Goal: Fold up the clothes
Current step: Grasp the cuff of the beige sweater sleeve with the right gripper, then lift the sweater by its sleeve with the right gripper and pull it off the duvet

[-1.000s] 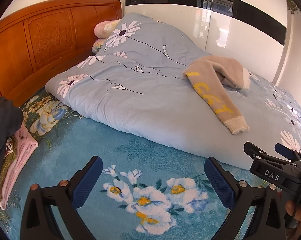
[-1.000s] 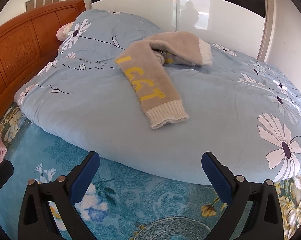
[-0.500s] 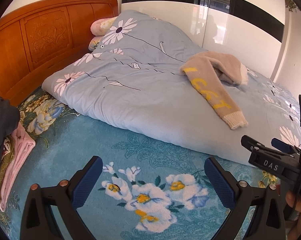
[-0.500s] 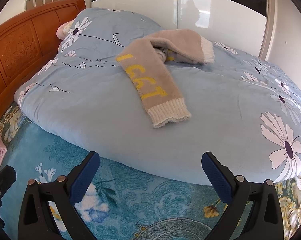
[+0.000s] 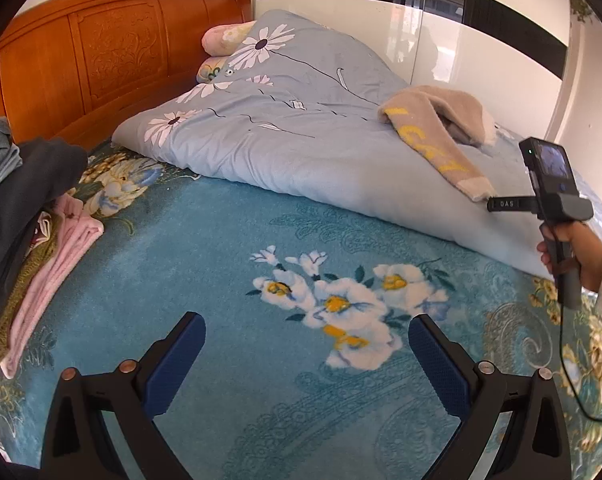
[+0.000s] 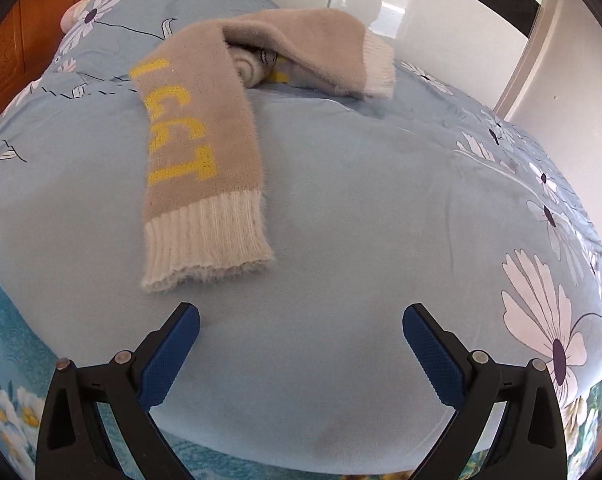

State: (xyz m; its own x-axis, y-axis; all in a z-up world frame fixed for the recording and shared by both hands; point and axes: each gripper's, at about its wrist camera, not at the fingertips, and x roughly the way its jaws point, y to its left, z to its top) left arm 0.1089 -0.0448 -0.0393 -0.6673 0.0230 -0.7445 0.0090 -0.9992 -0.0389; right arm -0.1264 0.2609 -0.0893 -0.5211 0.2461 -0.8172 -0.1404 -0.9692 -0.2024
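A beige knit sweater with yellow letters and white ribbed cuffs lies crumpled on the light blue quilt; one sleeve stretches toward me. It also shows in the left wrist view. My right gripper is open and empty, just short of the sleeve cuff. In the left wrist view the right gripper reaches the cuff end. My left gripper is open and empty, over the floral blue bedsheet.
A stack of folded clothes, dark grey, olive and pink, sits at the left on the bed. A wooden headboard and pillows are at the back. White wardrobe doors stand behind the bed.
My right gripper has moved forward over the quilt, close to the sleeve cuff. My left gripper has pulled back and turned left, showing more of the clothes stack.
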